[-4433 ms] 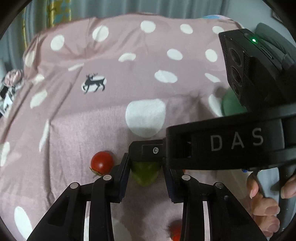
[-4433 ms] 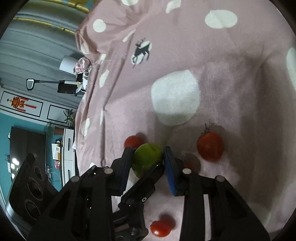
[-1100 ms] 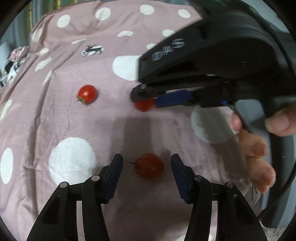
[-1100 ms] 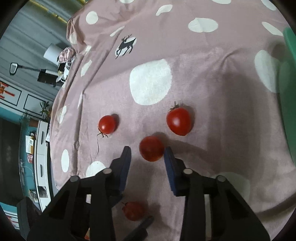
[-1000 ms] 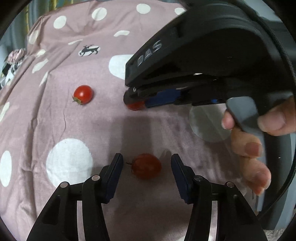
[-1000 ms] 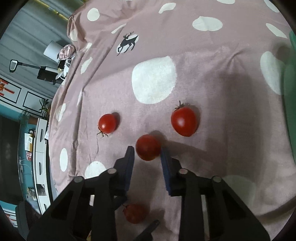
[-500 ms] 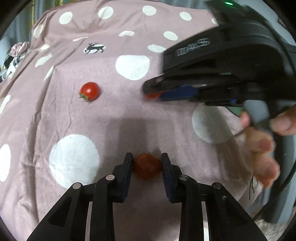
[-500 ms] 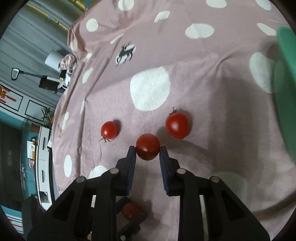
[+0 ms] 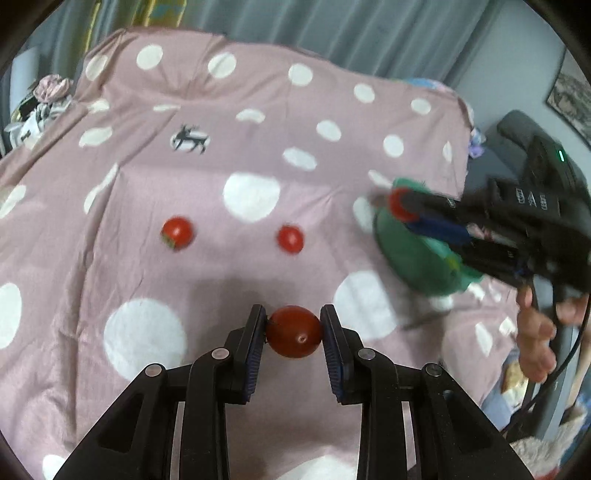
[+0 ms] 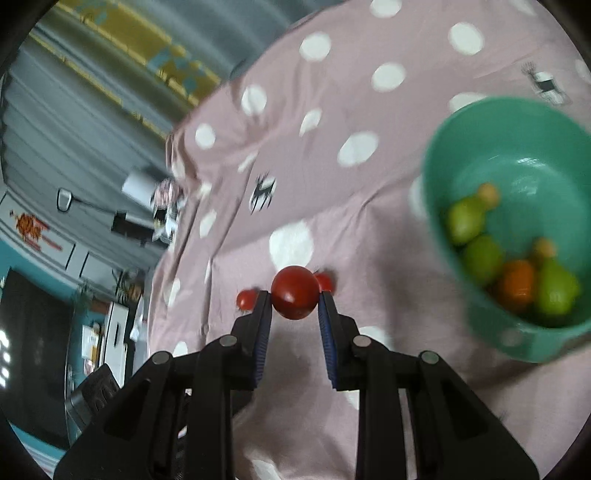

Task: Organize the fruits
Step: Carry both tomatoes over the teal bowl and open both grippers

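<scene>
My left gripper [image 9: 293, 325] is shut on a red tomato [image 9: 293, 331] and holds it above the pink dotted cloth [image 9: 147, 280]. My right gripper [image 10: 294, 304] is shut on another red tomato [image 10: 294, 292]; in the left wrist view it [image 9: 400, 206] hovers by the green bowl [image 9: 413, 251]. The green bowl [image 10: 461, 155] holds several green and orange fruits [image 10: 484, 254]. Two more tomatoes [image 9: 177, 232] [image 9: 290, 239] lie on the cloth; the right wrist view shows them small behind the fingers [image 10: 246, 298] [image 10: 325, 282].
The cloth covers a raised surface that drops off at the far and right edges [image 9: 458, 122]. A hand [image 9: 535, 332] grips the right tool. Curtains [image 9: 332, 29] hang behind; a desk lamp [image 10: 99, 206] and clutter stand at the left.
Both grippers lifted their tomatoes off the cloth. The right gripper swung right toward the green bowl, which came into its view.
</scene>
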The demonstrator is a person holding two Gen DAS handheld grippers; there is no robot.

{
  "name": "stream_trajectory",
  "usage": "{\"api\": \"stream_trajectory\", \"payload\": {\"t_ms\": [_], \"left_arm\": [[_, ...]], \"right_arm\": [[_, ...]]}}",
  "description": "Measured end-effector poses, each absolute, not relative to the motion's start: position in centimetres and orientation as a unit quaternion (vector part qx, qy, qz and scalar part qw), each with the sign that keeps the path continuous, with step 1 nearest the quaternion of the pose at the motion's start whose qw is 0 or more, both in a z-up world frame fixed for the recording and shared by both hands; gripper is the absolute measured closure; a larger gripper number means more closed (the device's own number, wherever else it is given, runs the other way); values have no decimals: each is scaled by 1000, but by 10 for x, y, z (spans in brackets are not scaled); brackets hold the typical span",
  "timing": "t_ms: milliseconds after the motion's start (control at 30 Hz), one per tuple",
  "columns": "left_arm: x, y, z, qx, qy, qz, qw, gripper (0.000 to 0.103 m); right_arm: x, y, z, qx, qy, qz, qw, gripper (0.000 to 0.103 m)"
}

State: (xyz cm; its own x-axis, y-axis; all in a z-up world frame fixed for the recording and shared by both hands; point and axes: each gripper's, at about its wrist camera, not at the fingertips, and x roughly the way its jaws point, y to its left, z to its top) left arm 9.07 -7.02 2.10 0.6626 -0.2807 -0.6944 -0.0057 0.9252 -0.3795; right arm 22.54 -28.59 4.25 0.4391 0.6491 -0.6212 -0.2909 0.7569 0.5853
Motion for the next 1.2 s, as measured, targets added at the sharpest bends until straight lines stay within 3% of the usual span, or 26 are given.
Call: {"api": "stream_trajectory", "payload": {"t_ms": [300,467,700,967,1200], "left_arm": [[136,-140,65,-192,354,-187,896,72],[171,-198,73,-142,368,-195,898,72],[197,-245,105,-137,329,-237,904,72],[224,-284,53,-127,379,-226,888,72],[230,-276,43,-135,391,-193,890,72]], "right_arm": [[211,-381,58,264,391,241,848,77],[208,-430,53,295,377,200,855,77],[202,-473,48,331,368,158,854,77],[212,-469,50,307,383,143,859,77],[218,-466,30,304,413,109,851,77]]}}
